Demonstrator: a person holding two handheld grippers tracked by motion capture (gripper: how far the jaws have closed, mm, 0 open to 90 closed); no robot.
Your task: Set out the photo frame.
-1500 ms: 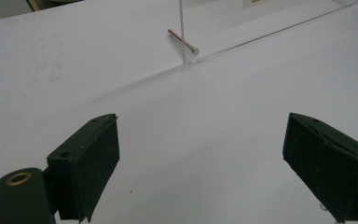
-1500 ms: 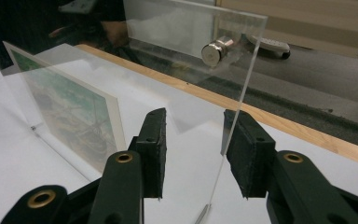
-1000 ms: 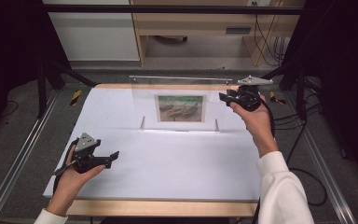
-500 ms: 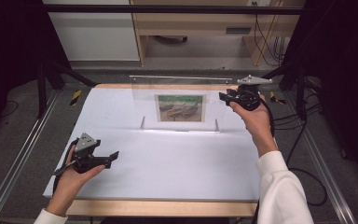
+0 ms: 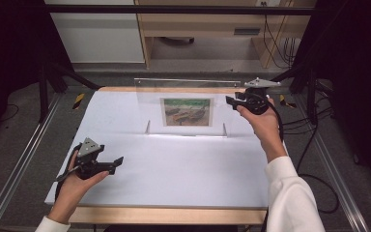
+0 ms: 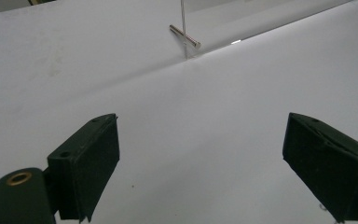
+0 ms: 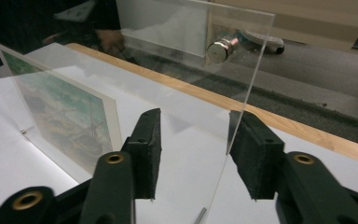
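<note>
A clear acrylic panel (image 5: 183, 96) stands upright on two metal feet at the back middle of the white table (image 5: 174, 164). A painted picture (image 5: 187, 111) of boats sits behind it. My right gripper (image 5: 229, 100) is at the panel's right edge. In the right gripper view the panel (image 7: 182, 70) passes between the jaws of the right gripper (image 7: 196, 149), which have just been opening and stand off it. The picture (image 7: 65, 121) and a metal stud (image 7: 218, 50) are seen through the panel. My left gripper (image 5: 118, 161) rests at the front left, open and empty (image 6: 200, 168).
One metal foot (image 6: 185, 36) of the panel is seen ahead of the left gripper. Cables (image 5: 314, 125) lie on the floor to the right. Metal rails (image 5: 24, 159) run along both table sides. A wooden desk (image 5: 207, 29) stands behind.
</note>
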